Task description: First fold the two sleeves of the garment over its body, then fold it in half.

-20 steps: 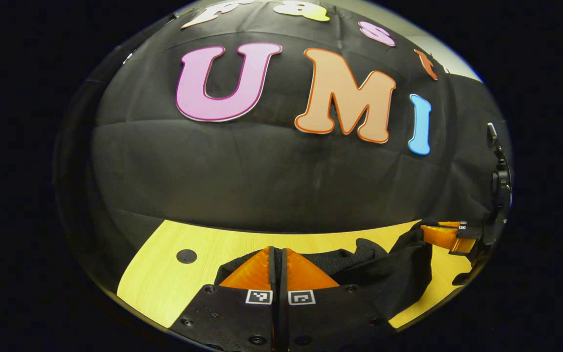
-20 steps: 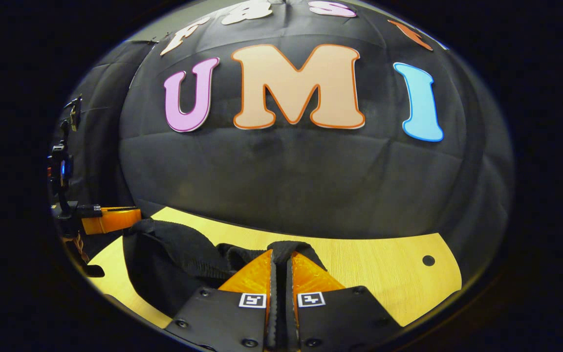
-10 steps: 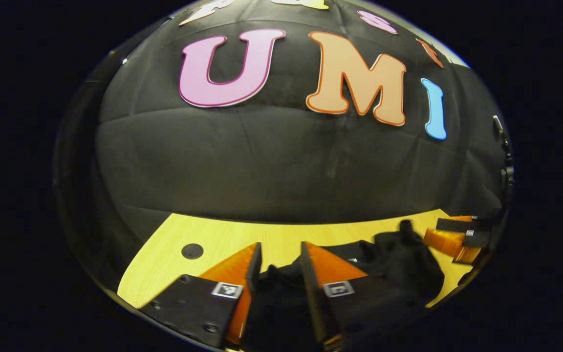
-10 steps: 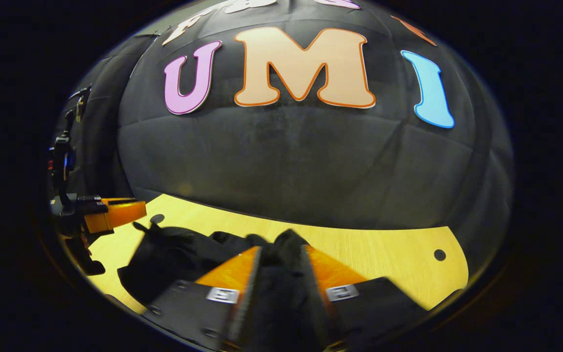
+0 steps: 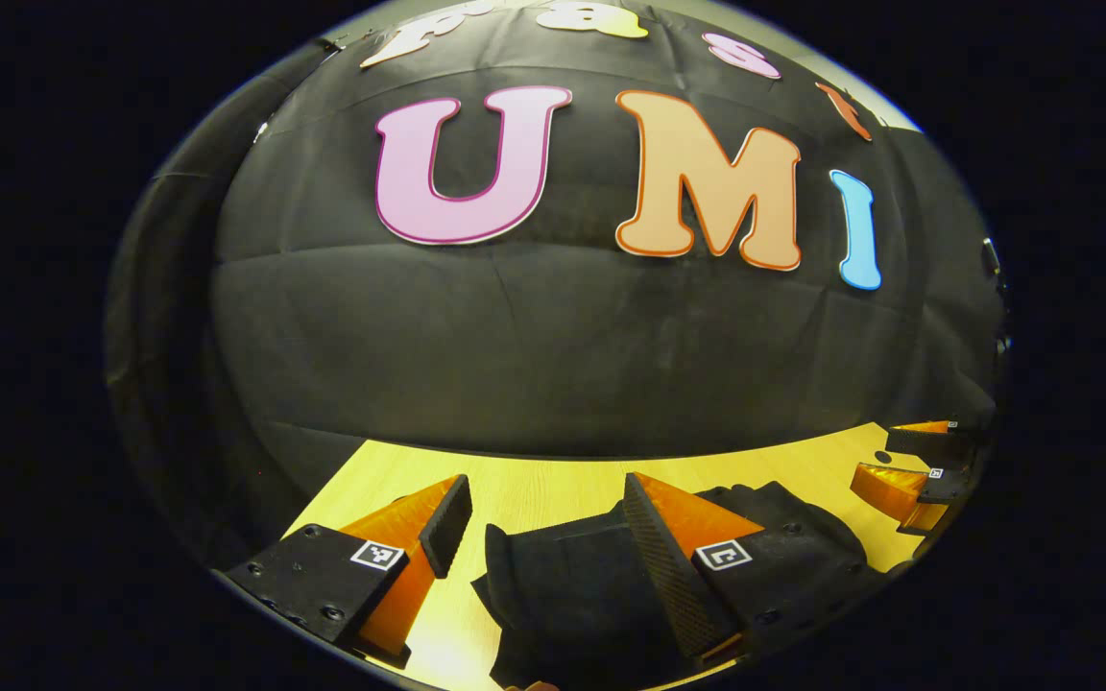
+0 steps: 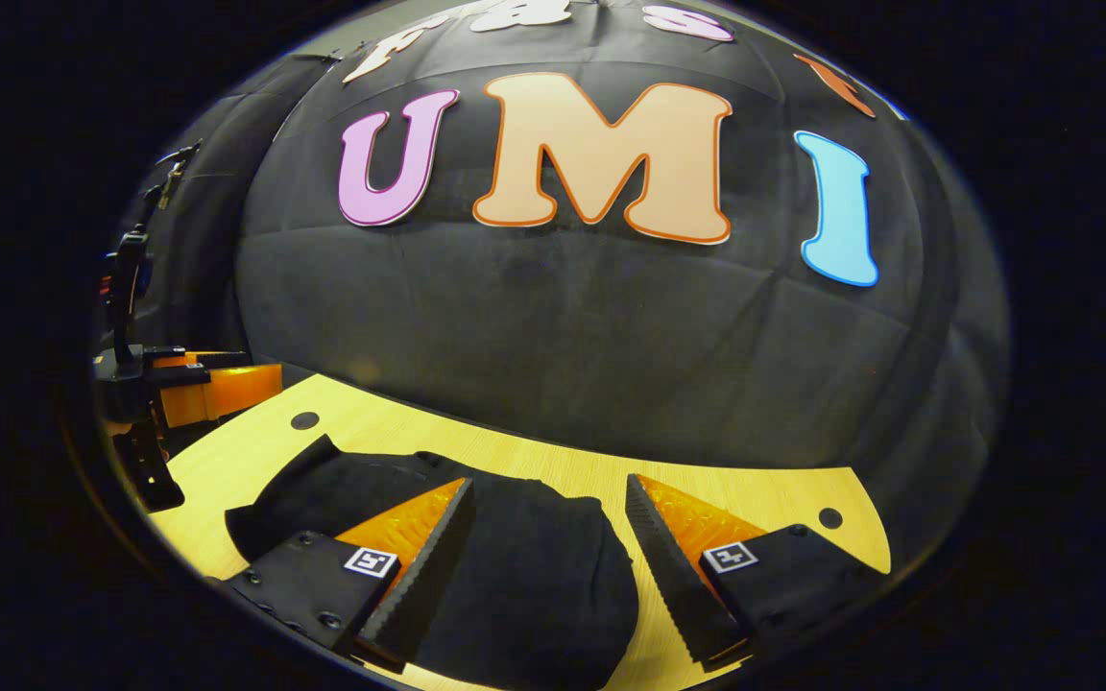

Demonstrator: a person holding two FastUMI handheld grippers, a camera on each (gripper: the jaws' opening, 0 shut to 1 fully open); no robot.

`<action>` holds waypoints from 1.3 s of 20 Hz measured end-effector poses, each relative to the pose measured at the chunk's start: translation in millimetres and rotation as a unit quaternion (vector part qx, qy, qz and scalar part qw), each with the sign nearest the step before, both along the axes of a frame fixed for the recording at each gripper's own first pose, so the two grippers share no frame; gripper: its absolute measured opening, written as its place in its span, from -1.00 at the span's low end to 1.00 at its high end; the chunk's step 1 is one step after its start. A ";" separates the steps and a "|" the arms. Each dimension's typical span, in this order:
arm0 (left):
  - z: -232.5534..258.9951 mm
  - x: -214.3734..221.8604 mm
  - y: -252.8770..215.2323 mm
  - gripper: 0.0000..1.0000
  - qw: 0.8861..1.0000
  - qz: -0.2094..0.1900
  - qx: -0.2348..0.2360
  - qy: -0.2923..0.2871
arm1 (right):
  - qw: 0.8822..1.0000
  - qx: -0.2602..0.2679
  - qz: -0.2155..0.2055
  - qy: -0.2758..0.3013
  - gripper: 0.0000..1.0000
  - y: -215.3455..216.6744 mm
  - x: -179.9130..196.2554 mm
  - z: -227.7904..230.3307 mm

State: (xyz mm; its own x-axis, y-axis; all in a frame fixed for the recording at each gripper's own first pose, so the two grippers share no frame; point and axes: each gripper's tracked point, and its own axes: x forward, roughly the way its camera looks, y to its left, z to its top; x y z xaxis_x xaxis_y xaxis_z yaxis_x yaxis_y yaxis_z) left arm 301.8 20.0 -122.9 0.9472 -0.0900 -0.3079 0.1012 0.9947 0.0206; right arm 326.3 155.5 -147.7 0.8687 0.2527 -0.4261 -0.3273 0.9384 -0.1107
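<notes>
Now both tongs (image 5: pixel 539 513) (image 6: pixel 548 518) spread above folded garment (image 6: pixel 515 566) on table (image 6: pixel 755 489).

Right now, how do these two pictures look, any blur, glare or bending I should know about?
Left gripper view: sharp, no motion blur; fisheye bows the table edge, and the black garment shows little detail in dim light. Right gripper view: also sharp, the same bowing; the garment reads as a dark mass, and the table is evenly lit without glare.

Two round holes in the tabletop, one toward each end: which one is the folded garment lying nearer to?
The hole at the left gripper's end of the table: the black garment reaches almost up to it. The other hole is separated from it by bare wood.
</notes>
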 end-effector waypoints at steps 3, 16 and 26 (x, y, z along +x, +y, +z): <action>17.0 -19.2 -7.0 0.89 1.000 -0.010 0.004 -0.023 | 1.000 0.021 -0.014 -0.006 0.99 -15.1 -24.9 12.7; 55.5 -147.9 -24.0 0.84 0.996 -0.047 0.010 -0.074 | 0.992 0.062 -0.025 -0.107 0.96 -53.6 -180.8 73.9; 45.3 -230.6 -26.2 0.85 0.997 -0.040 -0.048 -0.043 | 0.992 0.092 -0.006 -0.088 1.00 -23.5 -259.1 52.5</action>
